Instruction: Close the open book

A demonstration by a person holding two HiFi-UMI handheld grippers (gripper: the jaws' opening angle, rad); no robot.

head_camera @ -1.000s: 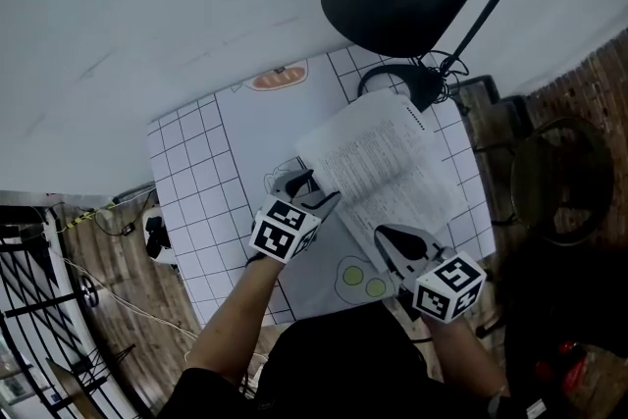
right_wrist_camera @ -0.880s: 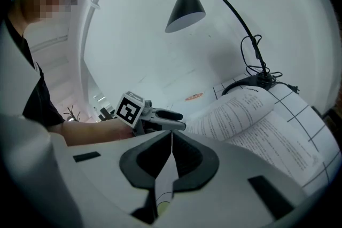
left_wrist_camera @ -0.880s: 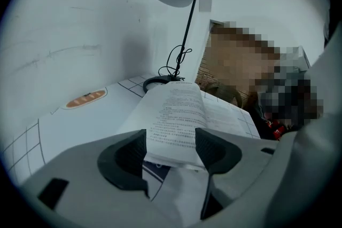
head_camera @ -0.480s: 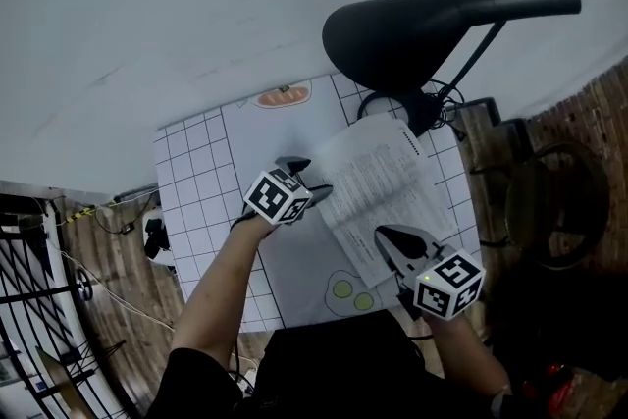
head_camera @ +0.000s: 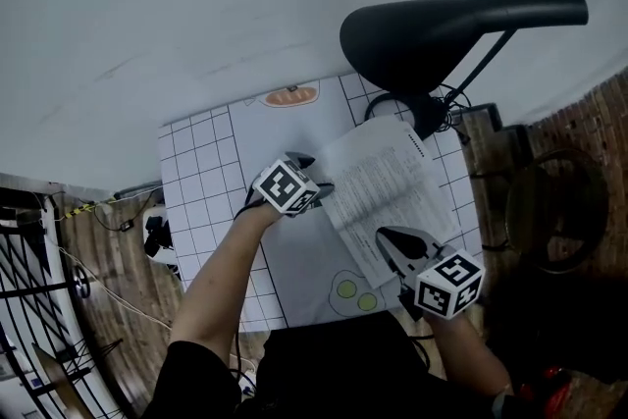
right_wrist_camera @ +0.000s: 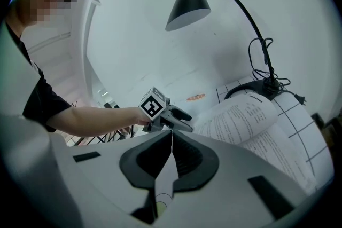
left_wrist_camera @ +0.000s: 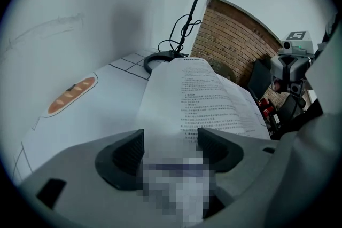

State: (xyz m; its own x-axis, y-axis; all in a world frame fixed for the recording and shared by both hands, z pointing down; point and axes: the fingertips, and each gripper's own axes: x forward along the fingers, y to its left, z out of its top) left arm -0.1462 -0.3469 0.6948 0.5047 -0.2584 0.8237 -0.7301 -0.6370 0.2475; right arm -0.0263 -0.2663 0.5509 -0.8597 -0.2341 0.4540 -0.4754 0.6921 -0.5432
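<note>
Currently: L gripper, jaws just opened, empty, just left of book, nearest its raised page; R gripper clamps book's near leaf.

- Between the jaws of the left tongs, which have just been opening, a page of the book shows. Its near end is blurred, so touch cannot be told.
- The right tongs are closed on a thin sheet, seen edge-on only. Its lower end is hidden inside the tongs, and whether it is page or cover cannot be told.
- In the head view the lamp covers the far right corner of the bench, and the book hides part of the lamp's base.
- The book's print is too small to read.
- In the left gripper view the top edge cuts off the lamp's shade.
</note>
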